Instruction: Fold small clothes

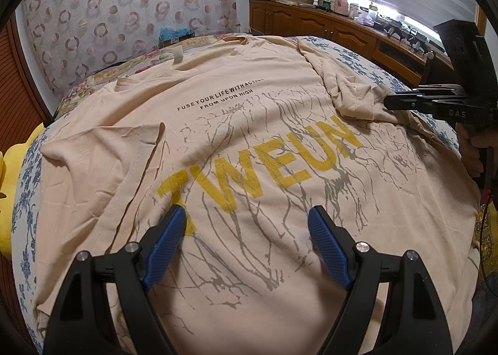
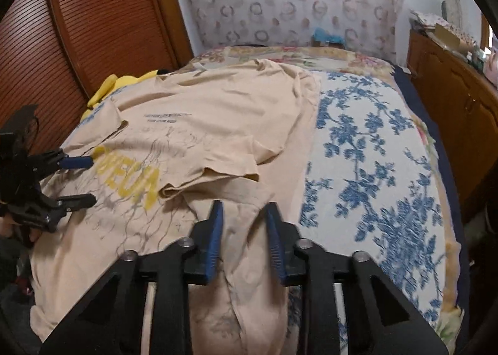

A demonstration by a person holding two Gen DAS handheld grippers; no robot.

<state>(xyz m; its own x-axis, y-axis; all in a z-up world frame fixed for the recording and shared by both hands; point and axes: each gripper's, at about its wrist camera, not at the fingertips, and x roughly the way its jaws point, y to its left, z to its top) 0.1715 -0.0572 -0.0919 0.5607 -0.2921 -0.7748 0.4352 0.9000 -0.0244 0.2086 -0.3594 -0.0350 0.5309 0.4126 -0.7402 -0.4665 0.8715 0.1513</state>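
A beige T-shirt point(image 1: 249, 137) printed with yellow letters lies flat on the bed, neck at the far end. My left gripper point(image 1: 246, 212) hovers open just over the print, nothing between its blue pads point(image 1: 168, 236); the right wrist view has it point(image 2: 93, 180) at the left. The right sleeve point(image 2: 224, 165) is folded in over the shirt body point(image 2: 202, 124). My right gripper point(image 2: 244, 208) is at the shirt's right side, its pads close together with a raised fold of beige cloth pinched between them. In the left wrist view its tip point(image 1: 387, 100) meets the cloth beside the folded sleeve point(image 1: 342, 96).
A blue-flowered bed cover point(image 2: 373, 152) lies bare to the right of the shirt. Yellow cloth point(image 2: 124, 81) sits by the bed's left edge, near a brown slatted door point(image 2: 93, 12). A wooden cabinet point(image 1: 326, 28) with clutter lines the right wall. A hand point(image 1: 470, 149) holds the right gripper.
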